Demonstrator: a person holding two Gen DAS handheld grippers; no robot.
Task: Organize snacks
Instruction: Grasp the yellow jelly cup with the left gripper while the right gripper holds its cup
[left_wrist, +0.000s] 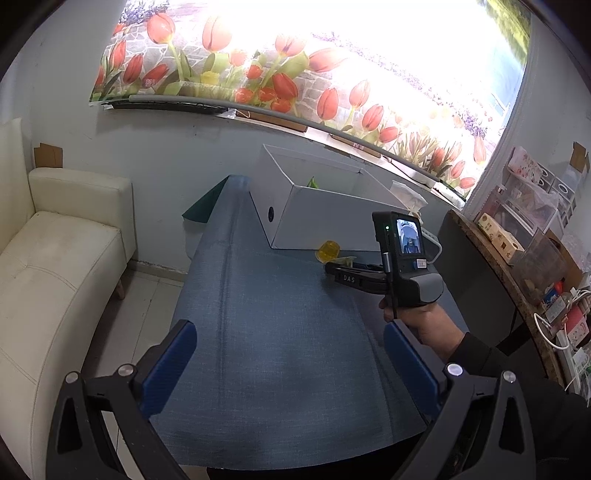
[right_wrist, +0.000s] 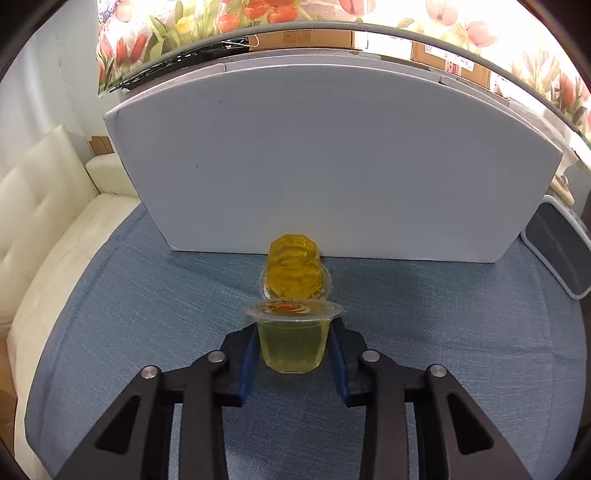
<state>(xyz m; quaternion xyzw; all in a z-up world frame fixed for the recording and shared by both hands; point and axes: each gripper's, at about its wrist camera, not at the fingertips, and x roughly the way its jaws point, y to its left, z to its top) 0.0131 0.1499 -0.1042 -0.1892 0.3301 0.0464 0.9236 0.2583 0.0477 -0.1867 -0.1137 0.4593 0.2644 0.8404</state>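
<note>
Gripping jelly cup (right_wrist: 291, 341): right fingers (right_wrist: 246, 363) | left fingers (left_wrist: 168, 363) spread | blue tablecloth (left_wrist: 266, 332); white sofa (left_wrist: 55, 258)

Cream sofa (left_wrist: 55, 251) against pale wall (left_wrist: 166, 147), backlit tulip blind (left_wrist: 295, 62) above

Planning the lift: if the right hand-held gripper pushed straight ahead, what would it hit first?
Probably the upside-down jelly cup just ahead of the held jelly cup in the right hand-held gripper; the white box is behind.
</note>
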